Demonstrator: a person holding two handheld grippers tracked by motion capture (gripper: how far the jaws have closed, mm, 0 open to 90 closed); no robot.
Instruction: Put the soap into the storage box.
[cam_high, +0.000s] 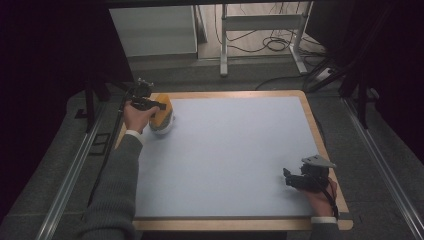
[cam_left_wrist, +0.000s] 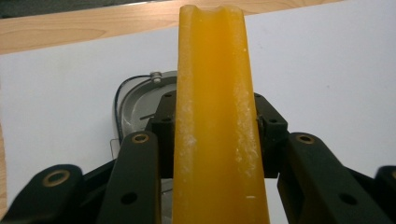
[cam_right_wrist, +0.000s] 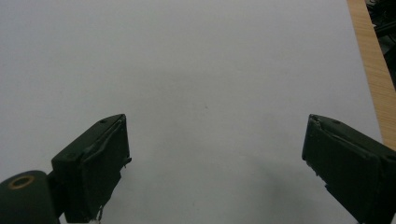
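Waxy orange grooved block (cam_left_wrist: 215, 116) clenched in left gripper (cam_left_wrist: 215, 140), right gripper (cam_right_wrist: 215, 172) released over smooth white mat (cam_right_wrist: 201, 70)

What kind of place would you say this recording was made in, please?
Probably a lab or test workspace set up for recording: a wood-edged table with a plain white top, metal rails along the carpeted floor beside it, and loose cables under a stand behind.

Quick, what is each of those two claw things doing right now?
Left gripper: closed on the yellow block, above a metal dish.
Right gripper: open, holding nothing, over the white table top.
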